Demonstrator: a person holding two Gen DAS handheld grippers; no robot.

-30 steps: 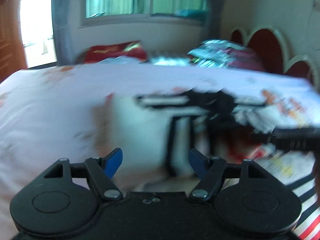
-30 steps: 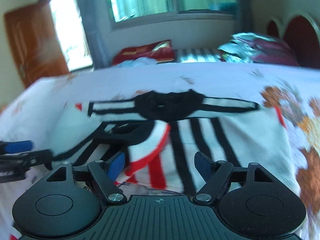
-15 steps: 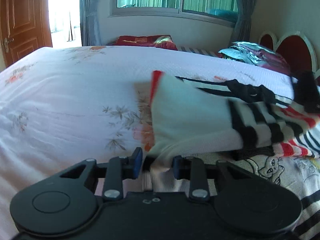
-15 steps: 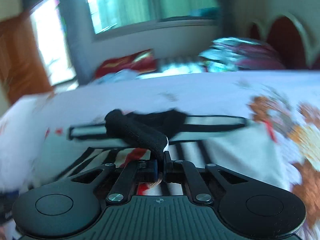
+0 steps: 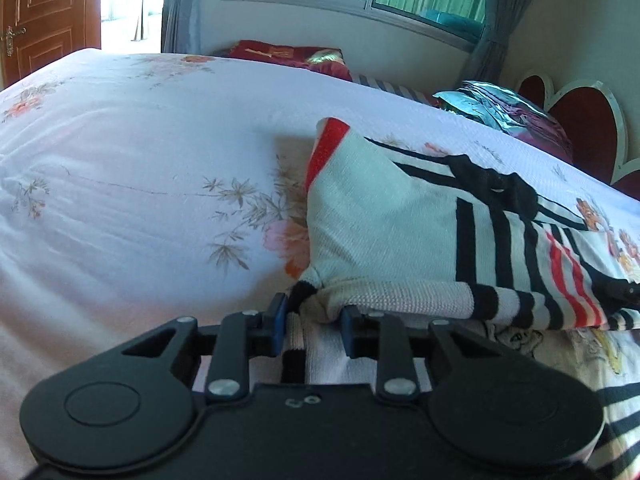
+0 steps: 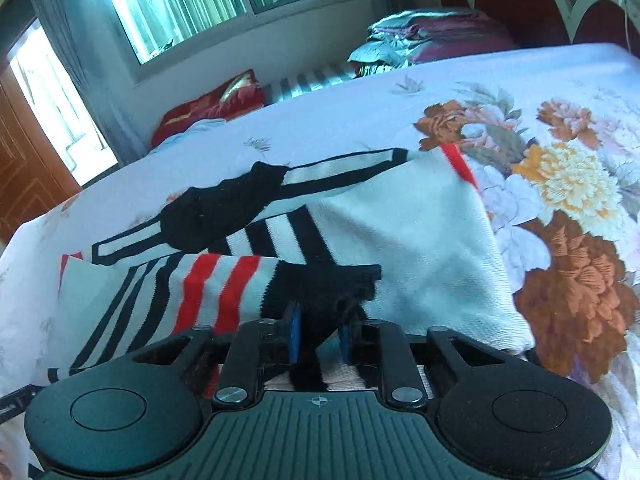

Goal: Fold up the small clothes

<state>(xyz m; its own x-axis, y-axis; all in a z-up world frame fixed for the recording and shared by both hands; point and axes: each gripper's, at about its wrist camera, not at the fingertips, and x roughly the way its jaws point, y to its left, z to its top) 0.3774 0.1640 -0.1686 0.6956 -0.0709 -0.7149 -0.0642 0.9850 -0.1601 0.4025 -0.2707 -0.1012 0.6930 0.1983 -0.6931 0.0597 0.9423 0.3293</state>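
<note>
A small white knit sweater (image 5: 380, 216) with black and red stripes and a black collar (image 5: 492, 184) lies on the bed. My left gripper (image 5: 314, 320) is shut on a bunched corner of its hem, and the ribbed edge runs off to the right from the pads. In the right wrist view the same sweater (image 6: 420, 240) lies spread out, with a striped sleeve (image 6: 224, 284) folded across its body. My right gripper (image 6: 319, 334) is shut on that sleeve's black cuff (image 6: 328, 288), low over the sweater's near edge.
The bed carries a white floral sheet (image 5: 140, 160). A red pillow (image 5: 288, 56) and a stack of folded bedding (image 5: 500, 108) sit at its far side by the red headboard (image 5: 580, 120). Another printed garment (image 5: 520, 336) lies under the sweater's near edge. A wooden door (image 5: 40, 12) stands far left.
Both grippers went from open to shut: the left took the hem corner, the right took the black cuff and carried the sleeve across the sweater's body.
</note>
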